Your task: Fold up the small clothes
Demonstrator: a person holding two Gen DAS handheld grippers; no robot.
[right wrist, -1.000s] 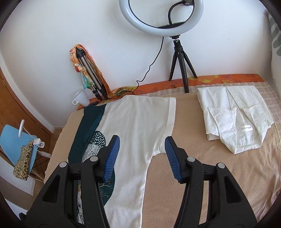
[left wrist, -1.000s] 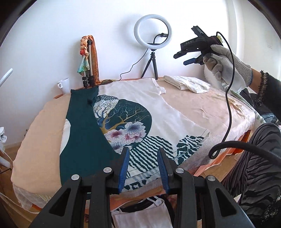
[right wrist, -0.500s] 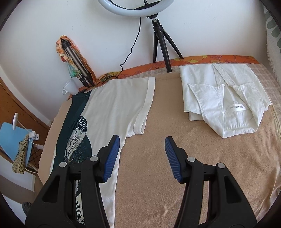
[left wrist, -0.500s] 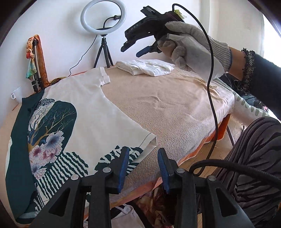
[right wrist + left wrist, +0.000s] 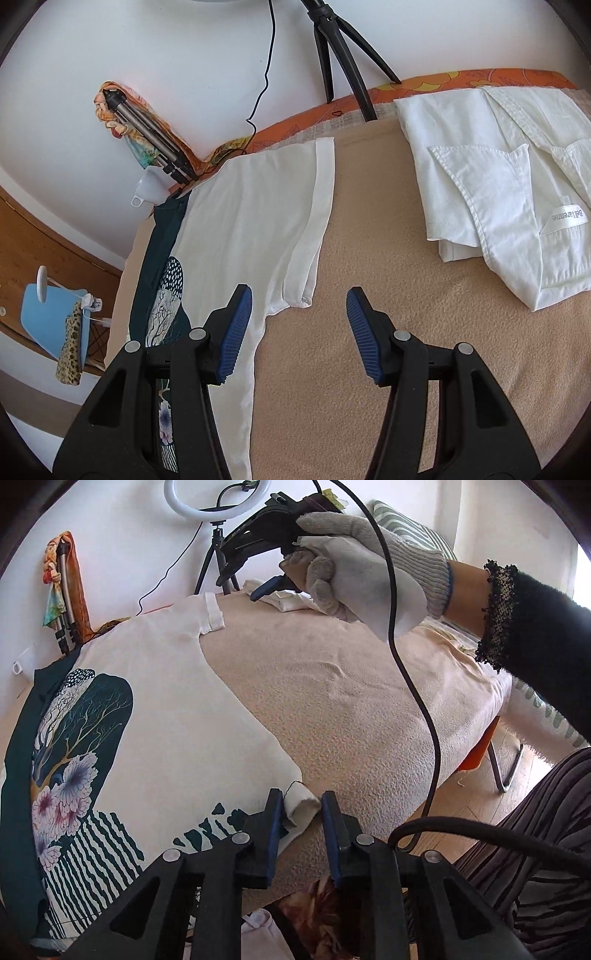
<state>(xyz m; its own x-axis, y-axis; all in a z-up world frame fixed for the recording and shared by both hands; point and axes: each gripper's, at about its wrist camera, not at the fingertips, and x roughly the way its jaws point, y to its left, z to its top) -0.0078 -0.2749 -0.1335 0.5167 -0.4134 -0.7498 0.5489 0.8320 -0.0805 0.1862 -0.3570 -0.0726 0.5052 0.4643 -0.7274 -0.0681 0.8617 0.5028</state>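
Observation:
A white T-shirt with a dark green tree and flower print (image 5: 155, 716) lies flat on the beige blanket (image 5: 351, 701). My left gripper (image 5: 301, 823) is open, with the shirt's near right hem corner (image 5: 301, 805) rumpled between its blue pads. My right gripper (image 5: 299, 328) is open and empty, hovering just above the blanket beside the shirt's right sleeve (image 5: 306, 240). The right gripper also shows in the left wrist view (image 5: 258, 568), held in a gloved hand above the far side.
A folded white shirt (image 5: 498, 192) lies at the far right of the blanket. A ring light on a tripod (image 5: 214, 520) stands at the back by the wall. A folded tripod with a scarf (image 5: 147, 125) and a white cup (image 5: 147, 188) stand at the back left.
My left gripper has moved right along the hem and forward onto the shirt's right corner. My right gripper has dropped lower and closer to the right sleeve.

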